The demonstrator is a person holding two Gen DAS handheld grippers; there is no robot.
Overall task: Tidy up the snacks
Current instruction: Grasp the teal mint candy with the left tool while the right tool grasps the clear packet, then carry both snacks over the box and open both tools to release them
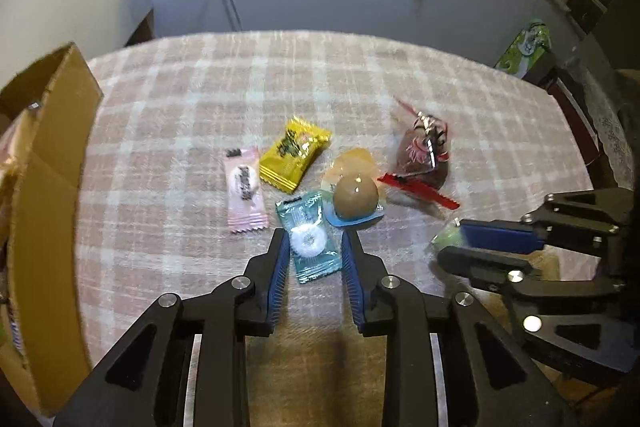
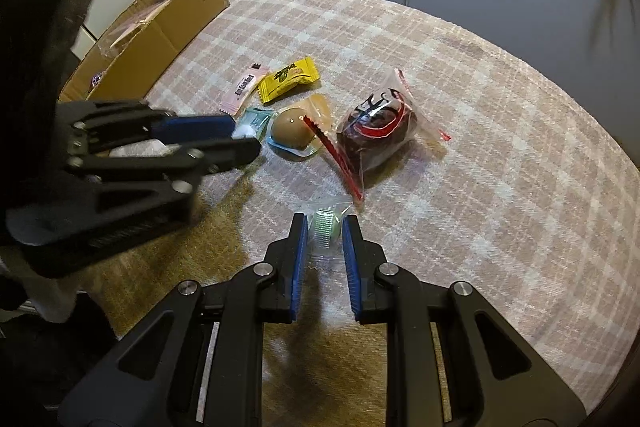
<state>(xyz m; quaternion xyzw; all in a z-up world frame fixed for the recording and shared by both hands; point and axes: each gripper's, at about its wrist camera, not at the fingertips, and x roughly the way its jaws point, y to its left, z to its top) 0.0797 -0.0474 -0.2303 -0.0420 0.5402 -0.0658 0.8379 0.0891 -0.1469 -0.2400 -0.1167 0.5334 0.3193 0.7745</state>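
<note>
The left gripper (image 1: 316, 243) stands with its jaws parted around a teal wrapped white ring candy (image 1: 309, 237), the pads apparently not pressing it, though blur makes this uncertain. The right gripper (image 2: 325, 227) is clamped on a clear-wrapped green candy (image 2: 326, 225) near the front edge of the pink plaid tablecloth (image 2: 480, 107). Mid-cloth lie a pink sachet with unreadable dark lettering (image 1: 245, 185), a yellow packet with illegible black print (image 1: 294, 155), a brown egg in a clear pouch (image 1: 355, 195) and a dark snack in a red-edged clear bag (image 2: 376, 131). An open cardboard box (image 2: 160, 27) sits at the cloth's left edge.
</note>
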